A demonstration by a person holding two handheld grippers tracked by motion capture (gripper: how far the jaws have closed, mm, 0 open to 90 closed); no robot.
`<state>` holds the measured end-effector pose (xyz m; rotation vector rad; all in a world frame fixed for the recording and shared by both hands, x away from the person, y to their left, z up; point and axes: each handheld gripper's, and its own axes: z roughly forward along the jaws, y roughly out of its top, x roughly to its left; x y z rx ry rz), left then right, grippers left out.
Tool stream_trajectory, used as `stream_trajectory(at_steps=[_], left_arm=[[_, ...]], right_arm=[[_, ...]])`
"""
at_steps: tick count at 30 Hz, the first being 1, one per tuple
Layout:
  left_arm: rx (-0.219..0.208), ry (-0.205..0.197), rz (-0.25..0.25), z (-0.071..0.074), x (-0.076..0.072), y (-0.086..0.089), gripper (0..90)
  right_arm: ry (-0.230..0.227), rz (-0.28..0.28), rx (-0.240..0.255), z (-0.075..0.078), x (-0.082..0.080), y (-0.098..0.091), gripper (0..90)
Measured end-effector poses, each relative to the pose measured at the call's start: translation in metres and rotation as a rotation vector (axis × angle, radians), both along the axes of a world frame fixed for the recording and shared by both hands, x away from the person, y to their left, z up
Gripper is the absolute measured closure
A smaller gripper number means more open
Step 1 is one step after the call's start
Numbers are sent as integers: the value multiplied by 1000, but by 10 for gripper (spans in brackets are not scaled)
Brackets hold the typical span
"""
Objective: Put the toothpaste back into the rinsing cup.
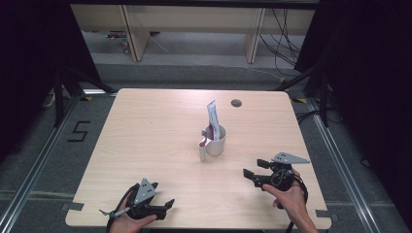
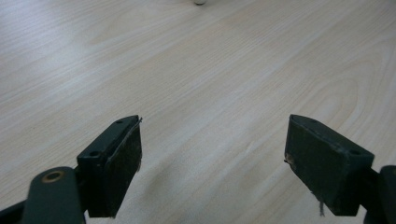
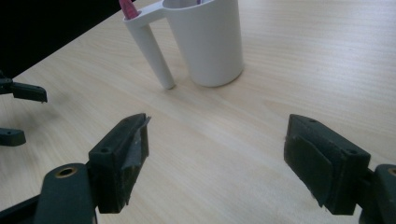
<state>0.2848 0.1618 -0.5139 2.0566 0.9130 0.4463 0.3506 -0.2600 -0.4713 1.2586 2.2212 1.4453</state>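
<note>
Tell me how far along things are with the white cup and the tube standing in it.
Looks done: the toothpaste tube stands upright inside the white cup, near the middle of the table. In hand: nothing; the left gripper and right gripper both sit open and empty over bare wood near the front edge, apart from the cup. Left: whatever comes next has not been reached for yet.

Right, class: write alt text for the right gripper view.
A white cup with a long handle stands on a wooden table, beyond the open right gripper. The left gripper shows at the left edge.
</note>
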Motion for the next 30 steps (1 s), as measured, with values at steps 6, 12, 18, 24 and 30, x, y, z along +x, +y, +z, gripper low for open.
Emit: stream_trajectory(at_steps=[6, 12, 18, 24, 30], left_arm=[[1, 0, -2, 0, 0, 0, 185], [23, 4, 1, 0, 0, 0, 185], [12, 5, 4, 0, -1, 0, 185], [15, 4, -1, -1, 0, 0, 185], [13, 6, -5, -1, 0, 0, 185]], right_arm=[[-2, -5, -6, -3, -8, -7, 230], [18, -10, 9, -6, -16, -11, 228], [12, -14, -1, -8, -21, -16, 216], [35, -23, -3, -11, -28, -17, 167], [23, -8, -28, -16, -34, -20, 166]])
